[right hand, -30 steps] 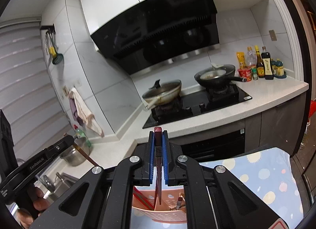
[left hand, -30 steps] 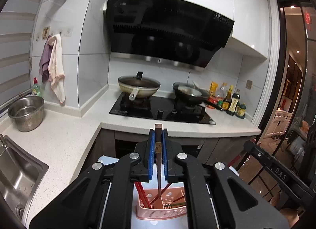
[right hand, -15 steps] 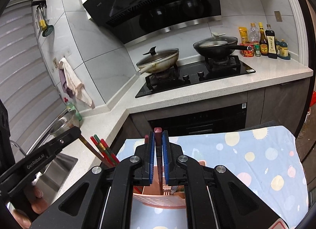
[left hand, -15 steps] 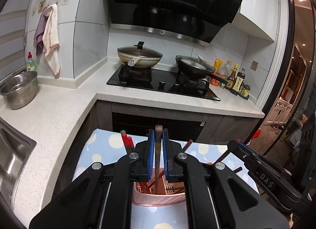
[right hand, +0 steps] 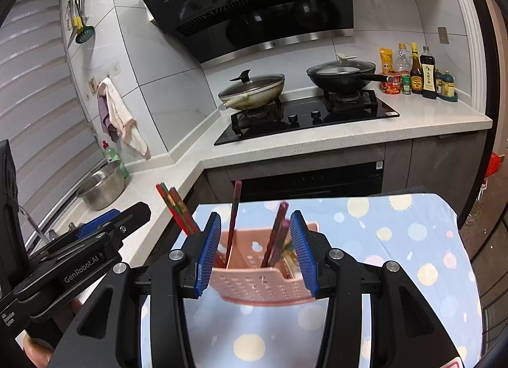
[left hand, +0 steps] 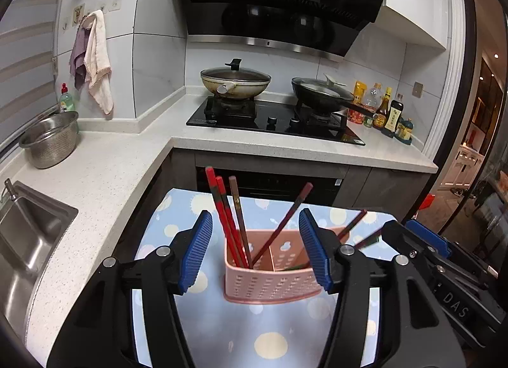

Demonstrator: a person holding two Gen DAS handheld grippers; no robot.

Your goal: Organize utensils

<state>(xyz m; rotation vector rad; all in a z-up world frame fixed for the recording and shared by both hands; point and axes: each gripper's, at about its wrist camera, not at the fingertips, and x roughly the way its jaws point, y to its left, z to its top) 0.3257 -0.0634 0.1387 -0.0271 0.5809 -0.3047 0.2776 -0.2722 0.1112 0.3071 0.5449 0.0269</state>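
Note:
A pink perforated utensil holder [left hand: 270, 276] stands on a blue dotted tablecloth [left hand: 222, 330]; it also shows in the right wrist view [right hand: 257, 282]. Red and brown chopsticks [left hand: 233, 225] stand in its compartments and show in the right wrist view too [right hand: 233, 225]. My left gripper [left hand: 255, 253] is open and empty, just in front of the holder. My right gripper [right hand: 255, 253] is open and empty, its blue pads [right hand: 300, 253] either side of the holder. The right gripper's body shows at the right of the left wrist view [left hand: 425, 241].
Behind the table runs a white counter [left hand: 285, 146] with a black hob [left hand: 273, 120], a lidded wok [left hand: 235, 81] and a black pan [left hand: 324, 95]. Sauce bottles [left hand: 390, 114] stand at the right. A steel colander [left hand: 50, 142] and sink [left hand: 25, 234] lie left.
Both grippers were shut on a chopstick each above the holder. They came down, opened and let go; both chopsticks now stand in the holder.

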